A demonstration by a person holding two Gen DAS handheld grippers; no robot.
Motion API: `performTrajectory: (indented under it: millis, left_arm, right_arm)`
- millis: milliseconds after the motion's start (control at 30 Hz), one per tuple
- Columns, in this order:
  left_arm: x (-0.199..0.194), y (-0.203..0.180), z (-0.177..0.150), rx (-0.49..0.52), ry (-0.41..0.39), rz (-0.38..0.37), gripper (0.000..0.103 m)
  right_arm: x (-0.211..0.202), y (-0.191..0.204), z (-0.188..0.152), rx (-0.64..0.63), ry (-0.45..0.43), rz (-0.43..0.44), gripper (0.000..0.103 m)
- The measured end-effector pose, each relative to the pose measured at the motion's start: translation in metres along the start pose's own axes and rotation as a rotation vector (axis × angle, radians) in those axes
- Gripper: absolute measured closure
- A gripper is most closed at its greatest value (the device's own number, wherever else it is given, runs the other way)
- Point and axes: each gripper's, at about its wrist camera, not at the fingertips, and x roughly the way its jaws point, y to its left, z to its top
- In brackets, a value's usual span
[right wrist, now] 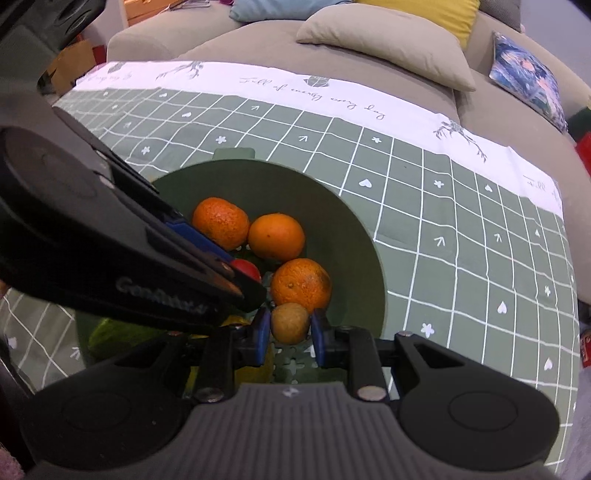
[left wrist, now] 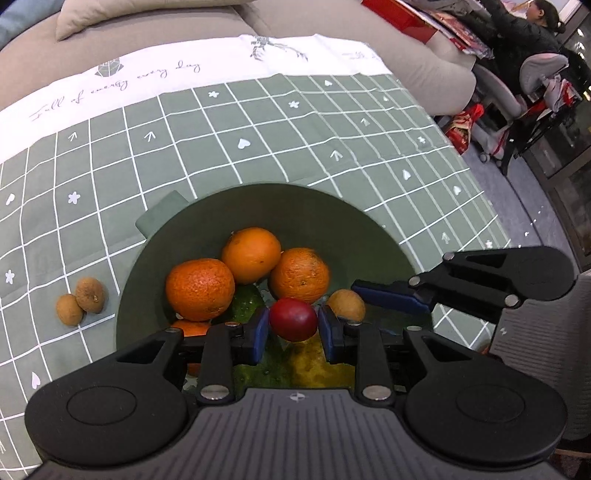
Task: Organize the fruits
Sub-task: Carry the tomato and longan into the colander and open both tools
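Note:
A green bowl (left wrist: 295, 206) on the checked cloth holds three oranges (left wrist: 251, 254), with green and yellow fruit beneath. My left gripper (left wrist: 293, 325) is shut on a small red fruit (left wrist: 293, 319) and holds it over the bowl. My right gripper (right wrist: 289, 330) is shut on a small brown fruit (right wrist: 290, 323), also over the bowl (right wrist: 354, 236); that brown fruit shows in the left wrist view (left wrist: 347, 304) beside the right gripper's blue fingers (left wrist: 391, 293). The red fruit (right wrist: 246, 270) peeks out behind the left gripper in the right wrist view.
Two more small brown fruits (left wrist: 83, 301) lie on the cloth left of the bowl. A beige sofa with cushions (right wrist: 388, 40) runs behind the table. A person (left wrist: 528, 33) and chairs are at the far right.

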Motion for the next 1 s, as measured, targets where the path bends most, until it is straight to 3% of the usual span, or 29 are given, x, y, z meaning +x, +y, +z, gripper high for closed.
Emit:
performTrajectory:
  millis: [233, 367, 400, 500, 533, 700, 833, 867, 900, 1000]
  left_arm:
    - [0.003, 0.002, 0.002, -0.001, -0.001, -0.007, 0.071]
    - [0.003, 0.003, 0.001, -0.009, -0.006, -0.003, 0.064]
    - [0.002, 0.004, 0.001, -0.011, -0.003, -0.005, 0.062]
    - [-0.001, 0.004, 0.002, -0.022, -0.003, 0.008, 0.041]
    - [-0.002, 0.005, 0.002, -0.028, -0.001, 0.008, 0.039]
    - [-0.010, 0.004, 0.000, -0.033, 0.020, 0.007, 0.039]
    - [-0.029, 0.002, -0.003, -0.030, -0.009, -0.010, 0.039]
    - [-0.035, 0.002, -0.004, -0.026, -0.022, -0.013, 0.039]
    - [-0.041, 0.001, -0.006, -0.020, -0.036, -0.013, 0.039]
    - [-0.059, 0.002, -0.010, 0.007, -0.089, 0.001, 0.039]
  right_arm:
    - [0.008, -0.001, 0.002, -0.022, 0.025, -0.002, 0.084]
    - [0.007, 0.000, 0.003, -0.031, 0.031, -0.009, 0.083]
    - [0.007, 0.001, 0.004, -0.037, 0.033, -0.013, 0.083]
    - [0.005, 0.003, 0.005, -0.050, 0.045, -0.020, 0.083]
    - [0.004, 0.003, 0.005, -0.049, 0.051, -0.021, 0.082]
    - [-0.001, 0.000, 0.010, -0.030, 0.086, -0.036, 0.067]
    - [-0.012, 0.003, 0.014, -0.034, 0.080, -0.047, 0.063]
    - [-0.014, 0.005, 0.014, -0.035, 0.077, -0.054, 0.059]
    - [-0.017, 0.006, 0.014, -0.033, 0.072, -0.065, 0.048]
    - [-0.027, 0.012, 0.013, -0.022, 0.042, -0.083, 0.041]
